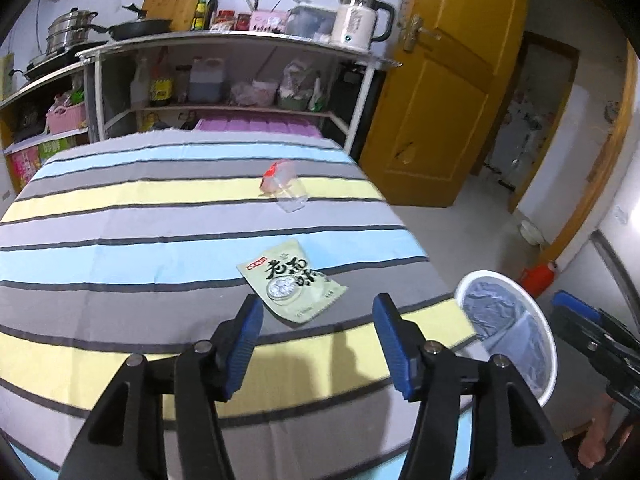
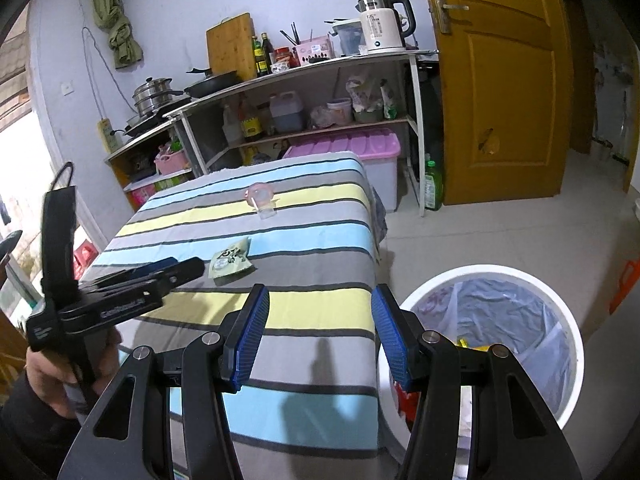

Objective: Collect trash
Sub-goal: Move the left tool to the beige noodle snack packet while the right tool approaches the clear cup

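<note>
the white round plastic trash bin, lined with a grey bag and standing on the floor just beside the striped cloth-covered counter, already shows some yellow and red scraps inside, so collecting seems partly done, while two pieces are left on the counter: a flat pale green snack packet with black lettering near the front edge and a crumpled clear plastic wrapper with a red corner farther back. the packet lies flat, face up, its long axis running diagonally from back-left to front-right in the left wrist view. the left tongs hover wide open and empty just short of the packet, and the right tongs are likewise wide open and empty between counter edge and bin.
</note>
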### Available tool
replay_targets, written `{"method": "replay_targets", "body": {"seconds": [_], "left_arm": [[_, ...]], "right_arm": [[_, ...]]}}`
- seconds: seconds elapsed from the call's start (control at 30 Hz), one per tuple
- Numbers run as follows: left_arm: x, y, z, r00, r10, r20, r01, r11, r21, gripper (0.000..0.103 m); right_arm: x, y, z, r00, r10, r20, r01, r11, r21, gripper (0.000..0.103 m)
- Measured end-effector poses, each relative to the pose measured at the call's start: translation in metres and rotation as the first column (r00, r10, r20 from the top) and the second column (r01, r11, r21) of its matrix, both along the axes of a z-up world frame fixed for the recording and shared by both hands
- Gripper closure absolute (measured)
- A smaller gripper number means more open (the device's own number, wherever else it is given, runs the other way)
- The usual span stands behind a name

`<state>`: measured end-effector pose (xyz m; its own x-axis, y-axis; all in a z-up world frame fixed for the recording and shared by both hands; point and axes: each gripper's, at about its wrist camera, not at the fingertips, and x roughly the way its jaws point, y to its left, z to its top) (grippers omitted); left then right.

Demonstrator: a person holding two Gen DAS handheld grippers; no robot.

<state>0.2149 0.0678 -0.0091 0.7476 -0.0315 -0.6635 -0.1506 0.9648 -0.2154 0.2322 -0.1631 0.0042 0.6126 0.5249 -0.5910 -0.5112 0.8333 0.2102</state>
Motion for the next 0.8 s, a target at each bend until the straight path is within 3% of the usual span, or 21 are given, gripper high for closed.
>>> {"method": "replay_targets", "body": {"seconds": [0.27, 0.53, 0.63, 0.7, 0.8], "left_arm": [[0.034, 0.002, -0.019, 0.996, 0.051, -0.069, -0.051, 0.999, 0.002, 0.044], [0.051, -0.004, -0.028, 0.987, 0.104, -0.120, -0.098, 0.994, 0.055, 0.041], [0.050, 0.002, -0.029, 0.987, 0.109, -0.122, -0.106, 0.994, 0.034, 0.040], [0.050, 0.003, -0.029, 0.986, 0.109, -0.124, -0.105, 0.994, 0.042, 0.044], [0.046, 0.002, -0.028, 0.988, 0.094, -0.119, -0.088, 0.994, 0.057, 0.061]], "right_arm": [[0.017, -0.004, -0.006, 1.000, -0.005, -0.017, 0.006, 1.000, 0.009, 0.049], [0.028, -0.001, -0.006, 1.000, 0.005, -0.020, -0.004, 1.000, 0.014, 0.049], [0.029, 0.002, -0.005, 1.000, 0.007, -0.019, -0.007, 1.000, 0.012, 0.049], [0.029, 0.004, -0.004, 1.000, 0.008, -0.018, -0.008, 1.000, 0.010, 0.049], [0.029, 0.007, -0.002, 1.000, 0.010, -0.015, -0.010, 1.000, 0.007, 0.049]]}}
